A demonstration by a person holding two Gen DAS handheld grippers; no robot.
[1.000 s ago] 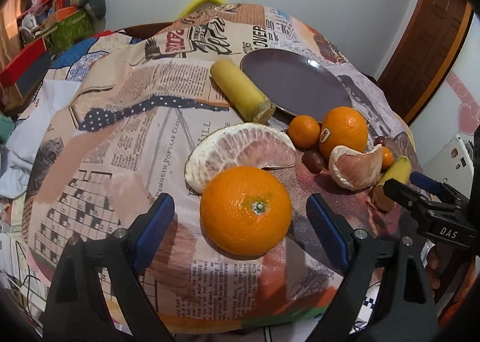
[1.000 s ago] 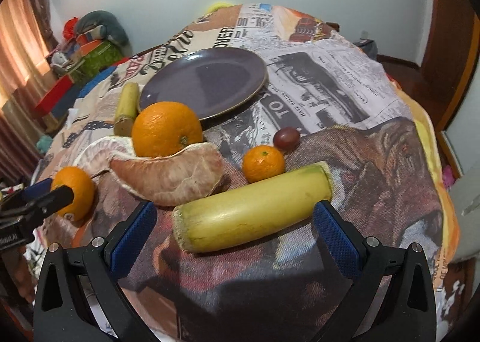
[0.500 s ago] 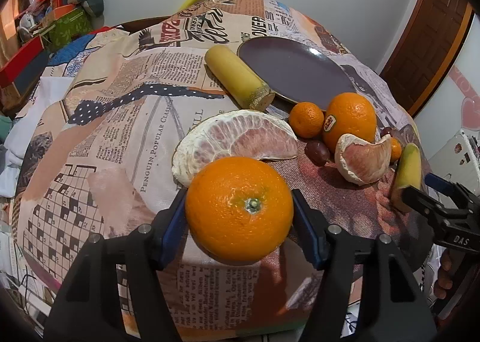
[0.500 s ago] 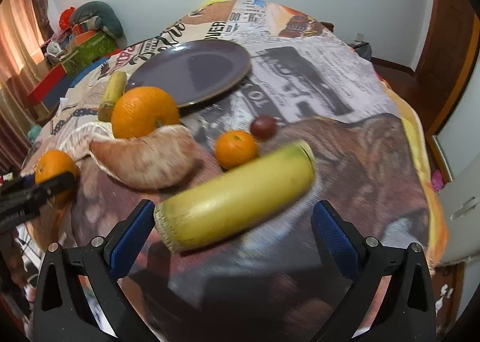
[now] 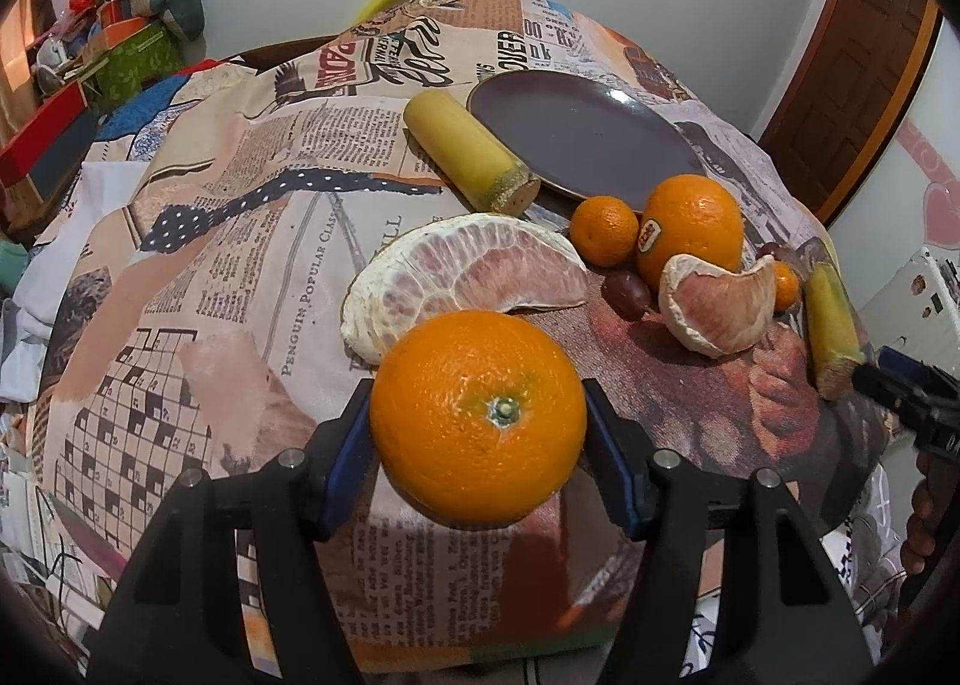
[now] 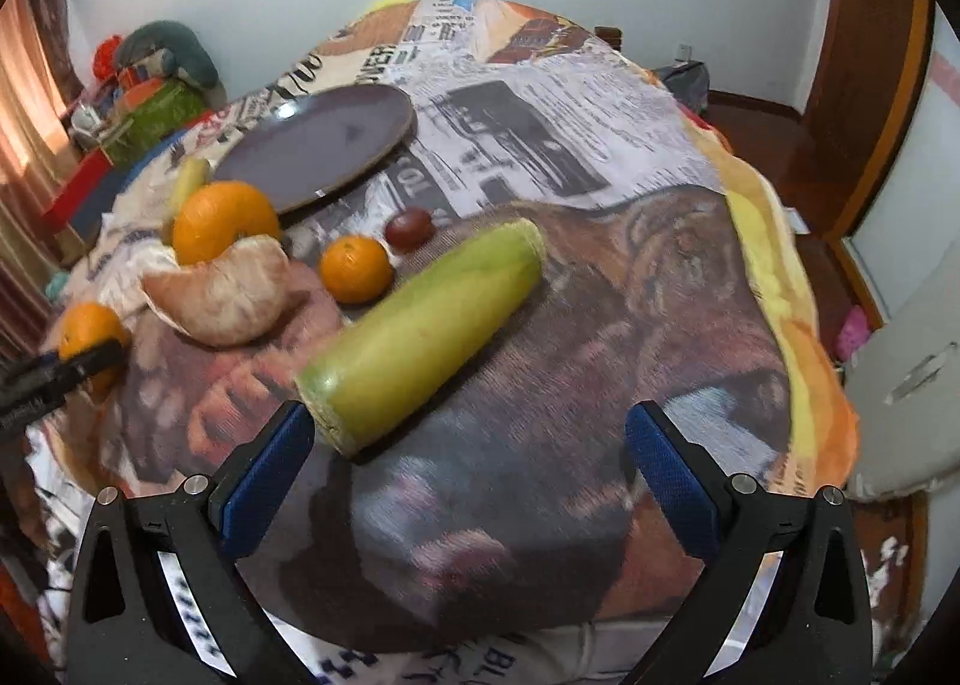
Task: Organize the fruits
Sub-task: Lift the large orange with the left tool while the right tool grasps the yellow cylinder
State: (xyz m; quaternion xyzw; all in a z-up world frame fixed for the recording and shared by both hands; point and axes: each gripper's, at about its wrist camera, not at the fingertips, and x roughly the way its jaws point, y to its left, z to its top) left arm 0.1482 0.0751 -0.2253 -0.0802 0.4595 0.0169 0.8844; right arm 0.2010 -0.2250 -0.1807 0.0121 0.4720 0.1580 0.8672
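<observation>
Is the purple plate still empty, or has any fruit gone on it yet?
Empty. The purple plate shows a bare surface in both wrist views; the big orange sits between the left gripper fingers, off the plate.

orange (image 5: 478,416): glossy, finely pitted peel between my blue pads (image 5: 347,458)
pads: matt, textured rubbery facing on my black plastic fingers with metal screws
cloth (image 5: 252,241): matt woven fabric, newspaper print
plate (image 5: 585,132): smooth dark glaze, slight sheen
pomelo (image 5: 474,274): dry white pith, rough, pink membrane
banana (image 6: 420,328): smooth matt skin, fibrous cut end
door (image 5: 870,54): varnished wood
</observation>
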